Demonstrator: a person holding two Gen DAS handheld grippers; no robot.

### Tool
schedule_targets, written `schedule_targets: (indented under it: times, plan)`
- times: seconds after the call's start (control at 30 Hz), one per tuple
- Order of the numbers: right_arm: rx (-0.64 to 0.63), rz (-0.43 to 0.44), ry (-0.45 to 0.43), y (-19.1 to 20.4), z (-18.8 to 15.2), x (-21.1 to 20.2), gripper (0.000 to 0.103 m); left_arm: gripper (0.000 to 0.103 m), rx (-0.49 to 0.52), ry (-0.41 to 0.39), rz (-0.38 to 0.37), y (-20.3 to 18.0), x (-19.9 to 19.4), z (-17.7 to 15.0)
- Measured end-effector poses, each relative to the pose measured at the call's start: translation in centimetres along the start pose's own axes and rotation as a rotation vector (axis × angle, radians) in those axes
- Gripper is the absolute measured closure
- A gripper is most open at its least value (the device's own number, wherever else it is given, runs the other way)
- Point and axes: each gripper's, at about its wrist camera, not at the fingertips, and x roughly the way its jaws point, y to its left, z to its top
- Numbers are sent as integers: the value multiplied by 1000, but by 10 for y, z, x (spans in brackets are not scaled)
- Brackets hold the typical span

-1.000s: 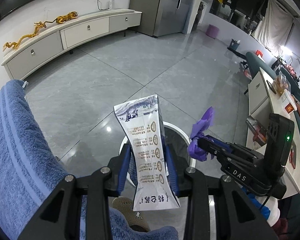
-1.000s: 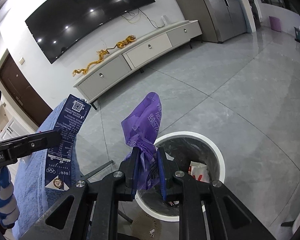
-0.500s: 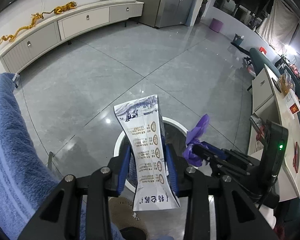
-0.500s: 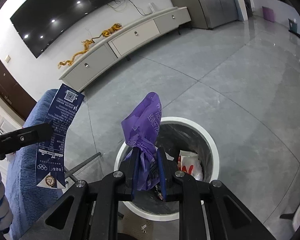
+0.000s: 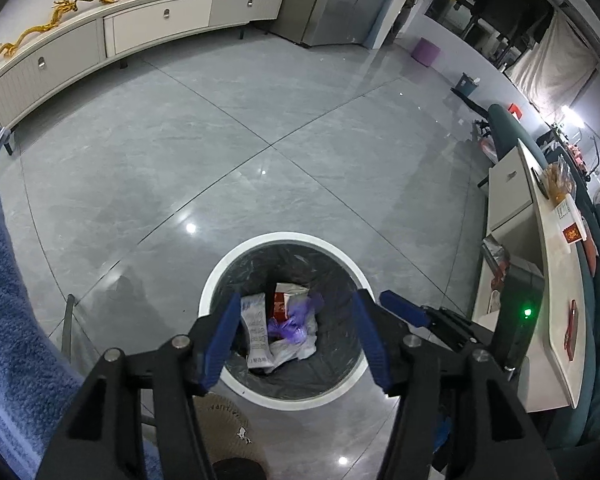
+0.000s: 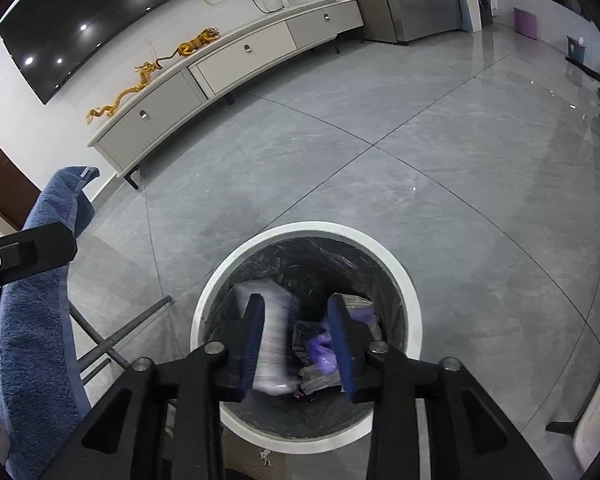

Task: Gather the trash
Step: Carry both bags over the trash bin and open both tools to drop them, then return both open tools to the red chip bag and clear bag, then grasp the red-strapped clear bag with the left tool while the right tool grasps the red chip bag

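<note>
A round white-rimmed trash bin with a black liner stands on the grey floor; it also shows in the right wrist view. Inside lie a white milk carton, a purple wrapper and other scraps. The carton and purple wrapper look blurred in the right wrist view. My left gripper is open and empty above the bin. My right gripper is open and empty above the bin; it also shows in the left wrist view.
A blue towel drapes over a stand at the left. A low TV cabinet lines the far wall. A white counter with small items stands at the right. A slipper lies near the bin.
Both grippers opened. The milk carton left the left gripper and the purple wrapper left the right one; both now lie in the bin.
</note>
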Motion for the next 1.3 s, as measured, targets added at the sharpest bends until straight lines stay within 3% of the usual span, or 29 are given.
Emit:
schedule_targets:
  times: [0.17,0.37,0.63,0.87,1.07,1.3]
  plan:
    - [-28,2,-25,11,3,-18,71,47,-11,-56,31,14,-32,-6]
    - [-97,41,-85,51,14,-50,68,47,-52,-148,90,49,-87,-24]
    - [-236,135,-141,137,20,-82,63,47,-184,-271,168,127,-178,-74]
    - [-370,227,-154,224,18,-91,61,36,-340,-378,297,210,-252,-117]
    - [-460,310,-147,289,19,-88,56,36,-490,-388,415,286,-271,-132]
    - [-566,365,-109,364,22,-60,53,36,-591,-311,463,336,-240,-133]
